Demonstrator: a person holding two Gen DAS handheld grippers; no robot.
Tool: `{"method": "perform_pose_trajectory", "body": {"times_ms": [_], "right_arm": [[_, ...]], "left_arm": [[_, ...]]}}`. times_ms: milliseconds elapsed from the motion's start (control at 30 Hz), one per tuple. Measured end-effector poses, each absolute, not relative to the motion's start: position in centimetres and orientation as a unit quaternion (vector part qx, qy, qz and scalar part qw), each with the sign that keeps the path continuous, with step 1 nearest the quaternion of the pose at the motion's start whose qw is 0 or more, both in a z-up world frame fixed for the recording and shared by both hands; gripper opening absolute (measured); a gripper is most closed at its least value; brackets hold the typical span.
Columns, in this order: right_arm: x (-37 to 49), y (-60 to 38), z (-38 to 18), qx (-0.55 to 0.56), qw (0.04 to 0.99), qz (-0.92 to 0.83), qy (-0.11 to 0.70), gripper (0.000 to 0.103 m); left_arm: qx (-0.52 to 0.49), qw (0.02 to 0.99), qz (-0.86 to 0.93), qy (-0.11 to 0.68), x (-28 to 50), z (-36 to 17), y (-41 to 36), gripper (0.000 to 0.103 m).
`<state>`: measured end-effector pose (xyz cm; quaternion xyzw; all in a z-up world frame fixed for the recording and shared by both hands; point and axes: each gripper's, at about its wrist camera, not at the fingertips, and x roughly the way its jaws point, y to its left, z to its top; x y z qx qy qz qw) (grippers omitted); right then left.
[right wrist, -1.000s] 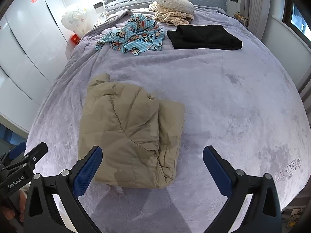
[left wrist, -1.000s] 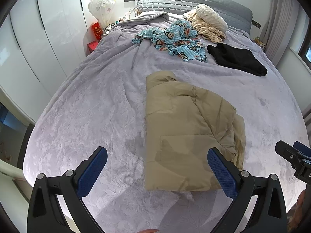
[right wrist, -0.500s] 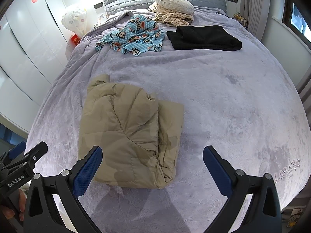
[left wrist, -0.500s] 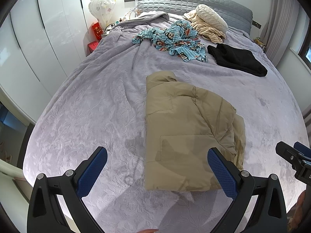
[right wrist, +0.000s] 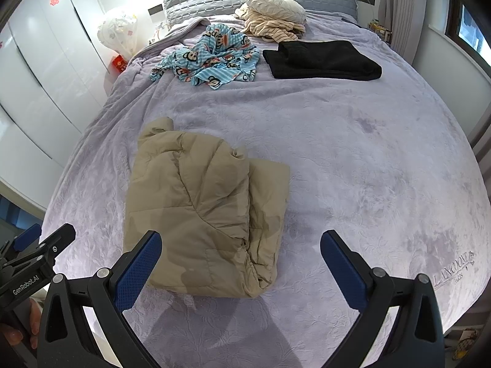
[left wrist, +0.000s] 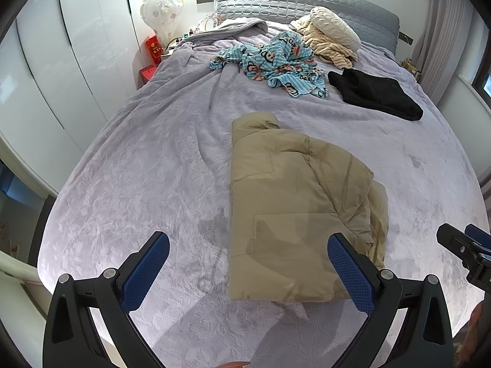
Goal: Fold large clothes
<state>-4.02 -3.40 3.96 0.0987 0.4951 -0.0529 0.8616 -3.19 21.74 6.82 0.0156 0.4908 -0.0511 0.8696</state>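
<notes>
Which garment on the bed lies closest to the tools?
The tan padded jacket, folded near the foot of the bed. The blue monkey-print piece, the black garment and the cream striped pile all lie up by the headboard.

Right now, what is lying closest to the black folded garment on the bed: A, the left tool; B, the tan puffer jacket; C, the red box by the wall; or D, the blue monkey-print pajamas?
D: the blue monkey-print pajamas lie just beside the black folded garment, while the tan puffer jacket sits well nearer the camera.
</notes>
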Motion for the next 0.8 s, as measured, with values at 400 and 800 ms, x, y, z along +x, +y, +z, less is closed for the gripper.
{"method": "perform_pose_trajectory", "body": {"times_ms": [400, 800], "right_arm": [[-4.04, -3.35, 3.89, 0.098, 0.862, -0.052, 0.495, 0.103], [-4.15, -3.31, 3.92, 0.099, 0.862, -0.054, 0.493, 0.103]], "left_arm": [[0.015, 0.87, -0.051, 0.49, -3.16, 6.92, 21.84, 0.103], [0.017, 0.871, -0.05, 0.488, -3.18, 7.07, 21.94, 0.103]]}}
